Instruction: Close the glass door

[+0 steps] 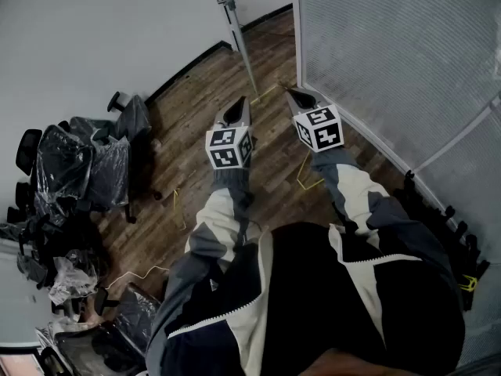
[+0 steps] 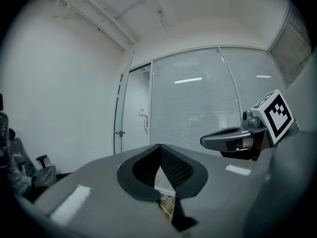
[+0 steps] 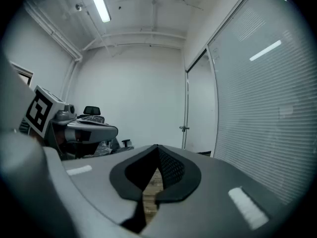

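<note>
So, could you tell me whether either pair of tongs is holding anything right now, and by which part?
Nothing is held. The left tongs and the right tongs are both shut, with nothing between their tips.

Head camera is looking steeply down onto the wooden floor (image 1: 196, 116). Gripper cameras are looking roughly level along their own jaws. Each is catching its neighbour close by, the right gripper (image 2: 208, 142) and the left gripper (image 3: 111, 130). Both are sharing the glass wall (image 3: 262, 108).

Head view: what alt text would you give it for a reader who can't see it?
A person in a dark-and-white jacket holds the left hand-held gripper and right hand-held gripper, both shut and empty, over a wooden floor beside a frosted glass wall. Plastic-wrapped office chairs stand at the left.
</note>
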`<state>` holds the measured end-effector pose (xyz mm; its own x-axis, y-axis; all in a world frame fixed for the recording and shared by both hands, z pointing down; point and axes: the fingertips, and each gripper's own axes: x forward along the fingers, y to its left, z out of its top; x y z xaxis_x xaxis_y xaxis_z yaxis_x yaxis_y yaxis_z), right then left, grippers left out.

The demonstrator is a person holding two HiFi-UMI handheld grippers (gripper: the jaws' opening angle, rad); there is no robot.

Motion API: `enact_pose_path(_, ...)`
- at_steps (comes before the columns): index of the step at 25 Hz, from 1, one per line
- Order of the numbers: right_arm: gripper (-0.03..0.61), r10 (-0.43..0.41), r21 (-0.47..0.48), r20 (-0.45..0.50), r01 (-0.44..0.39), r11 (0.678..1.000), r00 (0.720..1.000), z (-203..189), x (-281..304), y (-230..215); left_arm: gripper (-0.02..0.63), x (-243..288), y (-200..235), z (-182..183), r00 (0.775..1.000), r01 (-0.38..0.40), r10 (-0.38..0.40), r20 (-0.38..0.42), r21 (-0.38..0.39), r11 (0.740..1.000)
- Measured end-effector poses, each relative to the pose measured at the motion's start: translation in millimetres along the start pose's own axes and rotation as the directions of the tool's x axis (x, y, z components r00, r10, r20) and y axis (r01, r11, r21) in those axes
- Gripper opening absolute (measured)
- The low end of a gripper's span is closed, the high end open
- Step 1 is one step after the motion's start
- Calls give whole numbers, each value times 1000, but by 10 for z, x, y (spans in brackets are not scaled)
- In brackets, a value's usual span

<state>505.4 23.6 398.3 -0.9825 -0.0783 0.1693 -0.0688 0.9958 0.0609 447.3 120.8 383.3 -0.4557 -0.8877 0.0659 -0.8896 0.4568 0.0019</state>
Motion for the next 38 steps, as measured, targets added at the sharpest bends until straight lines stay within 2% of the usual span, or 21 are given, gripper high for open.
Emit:
enact_pose_path(6, 1, 9, -34, -2, -9, 999, 1000, 16, 23, 73, 11, -14, 14, 51, 999, -11, 11, 34, 8, 1000)
enact_pose_path(11, 5, 53, -24, -1, -53, 998, 999, -22, 59, 215, 11, -41, -1, -19, 1000, 1, -1, 31, 8, 1000)
enact_pose_path(15, 6, 72, -72, -13, -72, 995, 997, -35, 116, 344, 11, -67, 61, 7, 999, 8, -6, 52, -23, 1000)
enact_pose_path(18, 5, 84, -91, -27, -86, 992, 996, -67, 142, 435, 11, -108, 132, -25, 998, 0, 0, 61, -4, 1000)
enact_pose_path(22, 5, 113, -144, -64, -121, 982, 992, -185, 145, 532, 11, -178, 211, -105, 997, -9, 10, 77, -16, 1000)
enact_pose_path(26, 6, 111, -168, -92, -125, 978, 990, -248, 158, 502, 11, -142, 210, -253, 999, 4, -3, 48, -13, 1000)
enact_pose_path(32, 9, 154, -161, -118, -172, 972, 981, -276, 417, 558, 11, -4, 418, -445, 999, -28, 29, 19, -31, 999)
enact_pose_path(38, 9, 228, -145, -84, -238, 960, 970, -219, 893, 413, 11, 332, 729, -601, 996, -84, 83, -29, -35, 996)
